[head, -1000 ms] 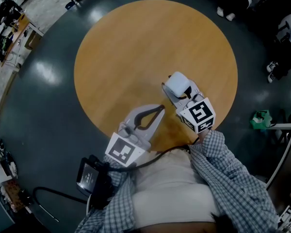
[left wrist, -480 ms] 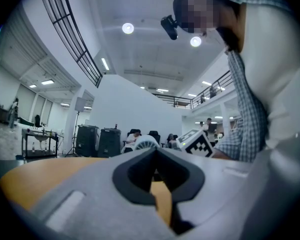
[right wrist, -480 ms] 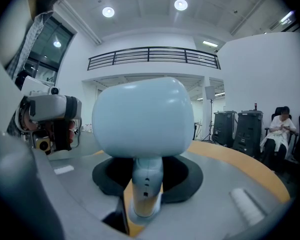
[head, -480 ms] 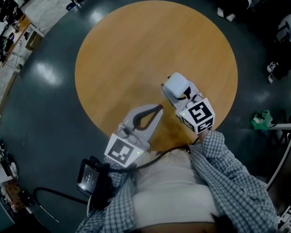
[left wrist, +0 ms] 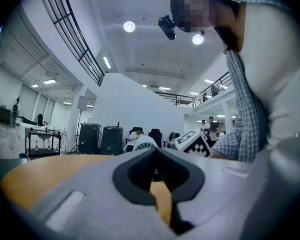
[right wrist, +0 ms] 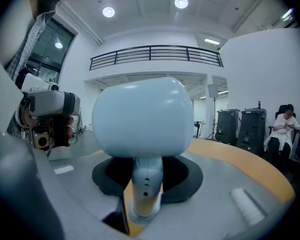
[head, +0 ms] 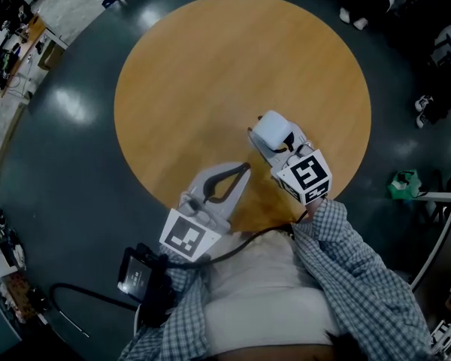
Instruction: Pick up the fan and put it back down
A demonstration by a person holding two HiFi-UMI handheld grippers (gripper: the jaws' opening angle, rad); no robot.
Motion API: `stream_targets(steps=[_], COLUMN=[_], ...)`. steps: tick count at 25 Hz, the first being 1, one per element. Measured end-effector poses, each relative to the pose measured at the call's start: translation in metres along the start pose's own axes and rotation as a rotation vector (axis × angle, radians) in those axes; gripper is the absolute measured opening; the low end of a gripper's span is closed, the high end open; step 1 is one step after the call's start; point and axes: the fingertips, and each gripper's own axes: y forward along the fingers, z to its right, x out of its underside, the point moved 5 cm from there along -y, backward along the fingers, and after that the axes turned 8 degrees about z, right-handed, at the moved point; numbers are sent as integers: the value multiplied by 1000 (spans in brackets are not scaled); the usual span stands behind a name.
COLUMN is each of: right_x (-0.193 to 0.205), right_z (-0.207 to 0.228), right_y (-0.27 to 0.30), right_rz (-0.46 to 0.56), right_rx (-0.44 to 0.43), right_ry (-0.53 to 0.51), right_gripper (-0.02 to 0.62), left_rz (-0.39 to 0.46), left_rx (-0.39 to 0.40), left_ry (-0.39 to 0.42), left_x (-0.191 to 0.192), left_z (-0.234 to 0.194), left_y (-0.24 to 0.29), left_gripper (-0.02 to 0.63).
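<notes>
A small white fan with a rounded head stands on a slim stem over the round wooden table, near its front right. My right gripper is shut on that stem, which sits in the dark cut-out between the jaws. Whether the fan's foot touches the table I cannot tell. My left gripper is lower left of the fan, apart from it. Its tips meet and the loop between the jaws holds nothing.
Dark glossy floor surrounds the table. A green object lies on the floor to the right, and bags and shoes at the far right. Black speaker boxes and seated people stand beyond the table.
</notes>
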Motion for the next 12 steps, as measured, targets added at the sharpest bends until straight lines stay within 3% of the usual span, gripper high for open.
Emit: stream_targets(steps=[12], right_x=[34], right_z=[-4], right_y=[20], right_rz=[-22], right_rx=[-60], right_ry=[46], right_gripper=[123], left_rz=[-53], left_rx=[-41], left_ry=[-46], left_x=[21], left_z=[-8], left_y=[-9], left_gripper=[0])
